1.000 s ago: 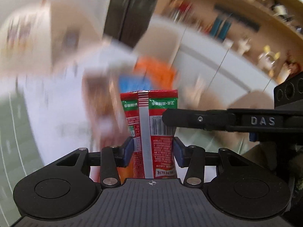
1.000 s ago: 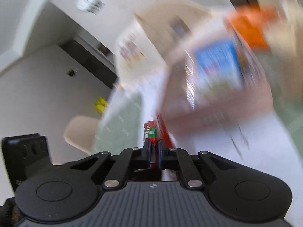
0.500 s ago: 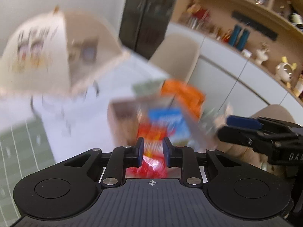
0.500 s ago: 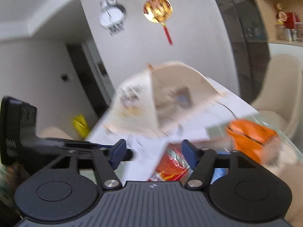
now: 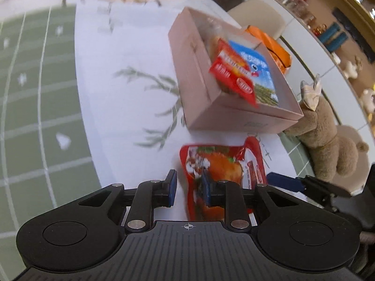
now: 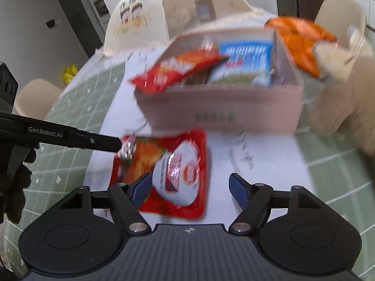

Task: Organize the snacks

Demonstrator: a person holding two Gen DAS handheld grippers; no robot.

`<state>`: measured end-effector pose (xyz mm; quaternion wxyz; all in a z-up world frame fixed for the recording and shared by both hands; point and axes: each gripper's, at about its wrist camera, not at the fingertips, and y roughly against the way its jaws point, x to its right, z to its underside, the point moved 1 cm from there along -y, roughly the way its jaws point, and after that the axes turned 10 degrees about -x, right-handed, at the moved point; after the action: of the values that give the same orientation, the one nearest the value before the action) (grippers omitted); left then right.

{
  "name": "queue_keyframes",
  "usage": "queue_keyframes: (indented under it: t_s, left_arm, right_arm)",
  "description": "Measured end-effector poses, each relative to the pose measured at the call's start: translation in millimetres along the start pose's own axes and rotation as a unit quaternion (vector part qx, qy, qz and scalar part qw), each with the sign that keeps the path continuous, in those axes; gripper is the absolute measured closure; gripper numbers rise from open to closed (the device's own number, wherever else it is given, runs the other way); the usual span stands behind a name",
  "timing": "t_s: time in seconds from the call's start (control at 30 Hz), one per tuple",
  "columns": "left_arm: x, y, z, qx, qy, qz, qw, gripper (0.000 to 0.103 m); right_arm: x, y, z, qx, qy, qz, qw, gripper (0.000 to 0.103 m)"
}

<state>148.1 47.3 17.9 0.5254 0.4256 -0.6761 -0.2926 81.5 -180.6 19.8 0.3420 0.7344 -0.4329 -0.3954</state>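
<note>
The left gripper [image 5: 187, 186] has its jaws drawn close together, and its right finger lies over the left edge of a red snack pouch [image 5: 222, 161]; whether it actually pinches the pouch cannot be told. The pouch lies flat on the white runner [image 5: 121, 89] of the table, just in front of the pink box [image 5: 199, 75]. A red packet [image 6: 178, 70] overhangs the box's left rim beside a blue packet [image 6: 243, 63]. The right gripper [image 6: 191, 186] is opening wide above the pouch, pads clear. An orange bag [image 6: 300, 39] sits behind the box's right corner.
</note>
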Motion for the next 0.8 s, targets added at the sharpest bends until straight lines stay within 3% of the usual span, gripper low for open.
queue_keyframes:
  t_s: [0.07, 0.17, 0.3, 0.37, 0.5, 0.6, 0.67, 0.73, 0.8]
  left_arm:
    - [-0.9, -3.9, 2.4, 0.004, 0.009, 0.028, 0.9996, 0.077]
    - [2.3, -5.7, 1.0, 0.004, 0.012, 0.036, 0.9993, 0.076]
    - [10.2, 7.5, 1.1, 0.004, 0.027, 0.065, 0.9975, 0.076]
    - [23.9, 23.0, 0.3, 0.027, 0.007, 0.075, 0.9968, 0.075]
    - [50.3, 56.3, -14.6, 0.079, -0.018, 0.094, 0.9922, 0.072]
    - [78.0, 77.9, -58.5, 0.12, -0.059, 0.082, 0.9876, 0.067]
    - [86.1, 77.6, -94.2, 0.12, -0.064, 0.076, 0.9878, 0.061]
    - [81.3, 72.4, -120.1, 0.128, -0.053, 0.052, 0.989, 0.065]
    - [71.9, 69.6, -123.1, 0.138, -0.046, 0.02, 0.9891, 0.065]
  right_arm:
    - [-4.6, -3.7, 4.2, 0.019, -0.005, -0.01, 1.0, 0.024]
    - [-9.4, -9.0, 5.4, 0.03, -0.009, -0.033, 0.999, 0.016]
    - [-7.7, -2.3, 5.3, 0.035, -0.025, -0.055, 0.998, 0.019]
    - [-8.1, 14.1, 5.1, 0.048, -0.035, -0.066, 0.996, 0.019]
    - [-18.9, 65.9, -3.4, 0.117, -0.015, -0.066, 0.991, 0.019]
    - [-25.6, 99.8, -26.8, 0.171, 0.013, -0.06, 0.983, 0.018]
    - [-27.8, 112.0, -55.7, 0.193, 0.038, -0.032, 0.98, 0.018]
    - [-19.6, 108.8, -83.1, 0.197, 0.04, -0.015, 0.979, 0.018]
    - [0.9, 89.6, -104.9, 0.175, 0.009, 0.022, 0.984, 0.018]
